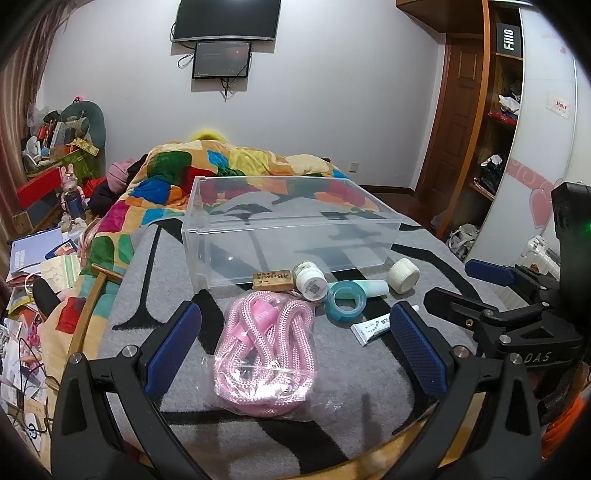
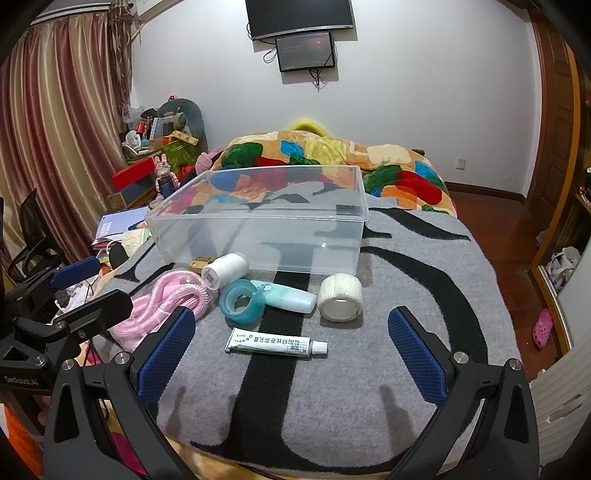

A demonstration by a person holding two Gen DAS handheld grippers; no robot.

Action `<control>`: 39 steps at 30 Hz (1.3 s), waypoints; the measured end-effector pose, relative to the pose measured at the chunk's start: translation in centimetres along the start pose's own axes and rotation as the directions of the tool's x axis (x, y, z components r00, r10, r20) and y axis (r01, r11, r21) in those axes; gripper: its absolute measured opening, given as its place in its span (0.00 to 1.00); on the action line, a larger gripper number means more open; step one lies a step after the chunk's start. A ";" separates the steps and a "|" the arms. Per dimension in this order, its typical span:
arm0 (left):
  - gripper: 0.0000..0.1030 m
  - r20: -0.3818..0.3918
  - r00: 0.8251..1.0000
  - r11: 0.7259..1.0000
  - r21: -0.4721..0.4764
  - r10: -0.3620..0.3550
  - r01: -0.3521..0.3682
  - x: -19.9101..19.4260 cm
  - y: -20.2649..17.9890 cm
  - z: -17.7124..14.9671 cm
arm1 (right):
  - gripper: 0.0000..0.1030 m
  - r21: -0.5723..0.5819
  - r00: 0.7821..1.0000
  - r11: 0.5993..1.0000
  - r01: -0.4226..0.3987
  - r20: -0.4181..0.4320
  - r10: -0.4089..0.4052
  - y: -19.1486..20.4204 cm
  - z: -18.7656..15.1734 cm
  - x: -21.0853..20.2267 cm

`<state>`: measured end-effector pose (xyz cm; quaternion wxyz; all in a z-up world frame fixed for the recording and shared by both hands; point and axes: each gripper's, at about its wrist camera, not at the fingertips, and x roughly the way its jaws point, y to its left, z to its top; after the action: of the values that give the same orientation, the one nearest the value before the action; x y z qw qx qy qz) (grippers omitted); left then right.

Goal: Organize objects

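On grey rug point(image 2: 406, 280) — clear bin point(image 2: 258, 221), bed point(image 2: 332, 155) beyond

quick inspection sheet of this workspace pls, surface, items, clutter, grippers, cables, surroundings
surface: grey and black rug over the bed.
job's things: clear bin empty; pink rope in bag, eraser, white bottle, teal tape, mint bottle, gauze roll, ointment tube all on the rug.
clutter: papers and boxes left of the bed.
grippers: left gripper open over the rope; right gripper open over the tube.
cables: dangling under the wall screens.
surroundings: curtain, patchwork quilt.
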<state>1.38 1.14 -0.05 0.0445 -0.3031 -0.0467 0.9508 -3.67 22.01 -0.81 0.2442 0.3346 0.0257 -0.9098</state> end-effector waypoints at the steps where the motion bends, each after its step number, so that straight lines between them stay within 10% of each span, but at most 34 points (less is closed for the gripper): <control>1: 1.00 0.000 1.000 1.000 -0.002 -0.001 0.001 0.0 0.0 0.0 | 1.00 0.000 1.000 1.000 -0.001 0.000 0.001 0.0 0.0 0.0; 39: 1.00 -0.013 1.000 1.000 -0.020 -0.021 0.021 0.1 0.3 -0.3 | 1.00 0.006 1.000 1.000 -0.010 -0.001 0.010 0.0 -0.4 -0.1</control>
<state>1.45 0.88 -0.43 0.0519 -0.3092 -0.0590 0.9477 -3.38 22.19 -1.05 0.2479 0.3361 0.0213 -0.9084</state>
